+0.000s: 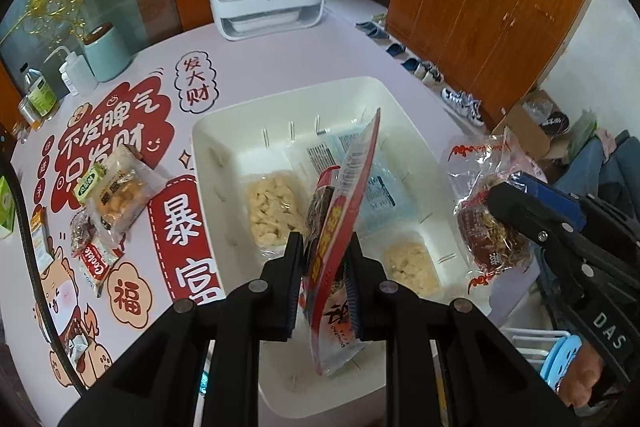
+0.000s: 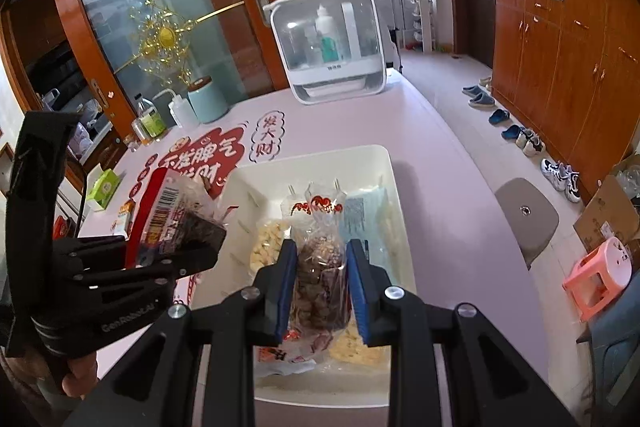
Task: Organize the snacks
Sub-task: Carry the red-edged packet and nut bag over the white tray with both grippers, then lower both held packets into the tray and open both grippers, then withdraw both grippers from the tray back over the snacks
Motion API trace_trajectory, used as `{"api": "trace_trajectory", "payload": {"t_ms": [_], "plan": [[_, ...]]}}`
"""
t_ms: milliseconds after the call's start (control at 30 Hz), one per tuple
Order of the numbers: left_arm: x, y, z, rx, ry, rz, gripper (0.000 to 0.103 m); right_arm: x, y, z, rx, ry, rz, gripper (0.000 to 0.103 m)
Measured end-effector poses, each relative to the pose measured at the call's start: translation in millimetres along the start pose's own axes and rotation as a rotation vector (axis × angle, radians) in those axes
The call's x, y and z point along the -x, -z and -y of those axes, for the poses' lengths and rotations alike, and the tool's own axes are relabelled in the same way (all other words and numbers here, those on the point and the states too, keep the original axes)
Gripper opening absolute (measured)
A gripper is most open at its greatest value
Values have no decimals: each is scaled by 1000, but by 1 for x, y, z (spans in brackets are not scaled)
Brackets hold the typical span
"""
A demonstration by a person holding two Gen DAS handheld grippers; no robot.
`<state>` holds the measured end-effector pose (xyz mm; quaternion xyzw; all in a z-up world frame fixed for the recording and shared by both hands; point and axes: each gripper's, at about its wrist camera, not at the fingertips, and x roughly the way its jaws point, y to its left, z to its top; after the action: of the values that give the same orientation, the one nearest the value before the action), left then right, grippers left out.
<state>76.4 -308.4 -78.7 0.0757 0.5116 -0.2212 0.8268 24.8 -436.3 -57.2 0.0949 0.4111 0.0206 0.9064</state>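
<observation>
Red packet (image 1: 344, 227) upright (edge-on), tool-clamped.

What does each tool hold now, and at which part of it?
The left tool clamps the red packet near its lower end. The right tool clamps the clear bag of brown snacks across its middle.

A white bin (image 1: 224, 131) sits on the worktop, holding two clear packets of pale puffs (image 1: 272, 215) and a light-blue packet (image 1: 380, 183). A red-edged packet (image 1: 340, 227) is held upright above it; a clear bag of brown snacks (image 2: 320, 279) is held likewise. Three small packets (image 1: 116, 191) lie beside the bin.
</observation>
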Motion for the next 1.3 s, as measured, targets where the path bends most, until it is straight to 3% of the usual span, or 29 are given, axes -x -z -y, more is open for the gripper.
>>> {"api": "trace_trajectory", "payload": {"t_ms": [267,333,400,433,500,600,1300], "plan": [[-20,-1,5,-7,-34,-41,21,-18,1,9,17,5,-64,26],[-20,-2,4,-4,-46,-34,38,-21,2,10,19,10,-82,27],[-16,-2,3,2,-47,-18,84,-26,4,11,18,25,-106,27],[-14,-2,2,7,-50,-5,89,-28,4,13,15,26,-116,27],[-9,-1,1,13,-58,30,90,-31,5,15,6,33,-129,35],[-9,0,-1,5,-67,20,90,-31,5,18,-5,32,-123,43],[19,19,-12,-16,-109,41,90,-29,10,-1,-5,13,-131,43]]}}
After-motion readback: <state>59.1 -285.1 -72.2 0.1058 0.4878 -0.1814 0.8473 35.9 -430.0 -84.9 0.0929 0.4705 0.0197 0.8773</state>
